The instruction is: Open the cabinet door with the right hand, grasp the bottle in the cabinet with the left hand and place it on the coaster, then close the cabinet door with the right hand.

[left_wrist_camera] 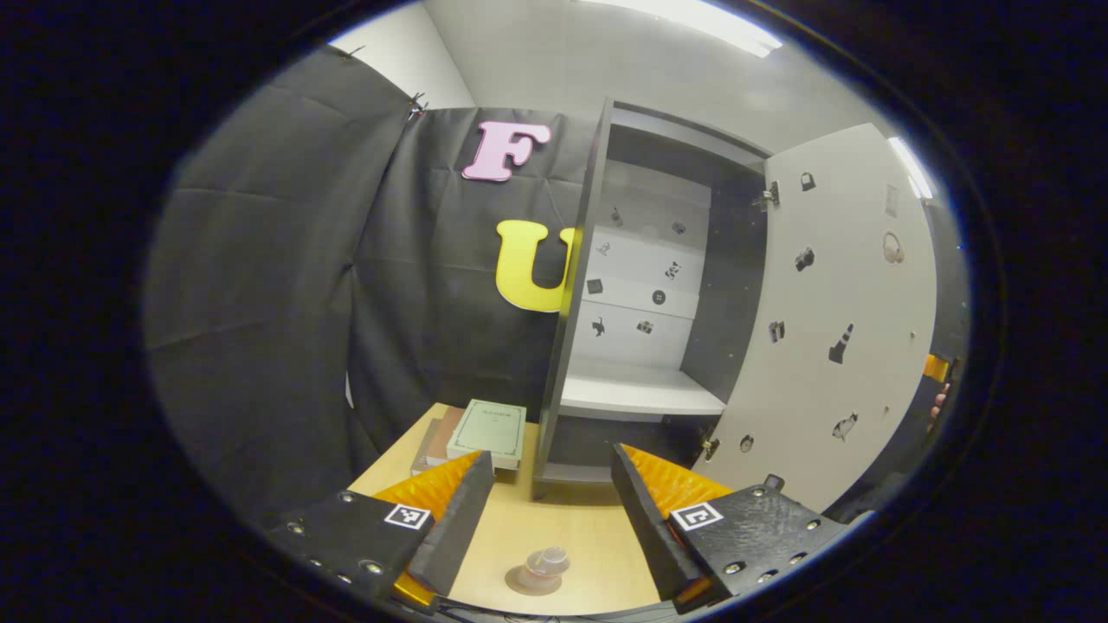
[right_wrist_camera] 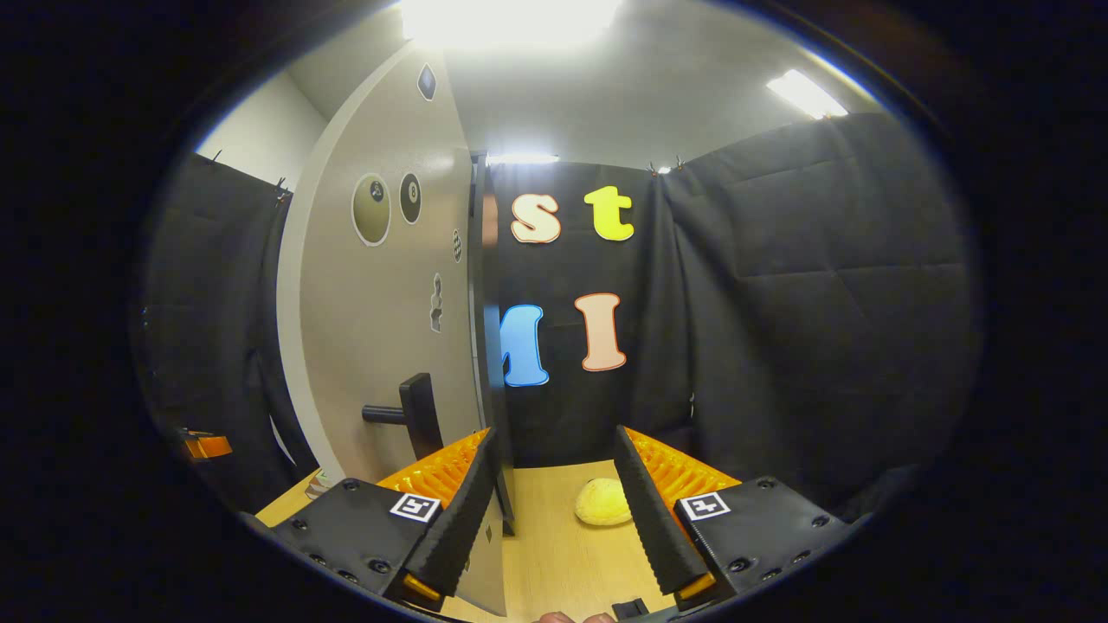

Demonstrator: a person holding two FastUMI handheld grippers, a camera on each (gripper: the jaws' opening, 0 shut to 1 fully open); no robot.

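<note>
Below the open cabinet (left_wrist_camera: 640, 285), the bottle (left_wrist_camera: 547, 562) stands on its coaster (left_wrist_camera: 532, 581); your left gripper (left_wrist_camera: 554, 510) hangs wide above it. Your right gripper (right_wrist_camera: 554, 502) gapes beside the door (right_wrist_camera: 381, 329).

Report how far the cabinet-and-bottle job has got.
Done: the cabinet door stands open, the shelf is bare, and the bottle sits on the coaster, with the left gripper open and off it. In hand: the right gripper is open at the door's free edge, near the handle. Left: closing the door.
</note>
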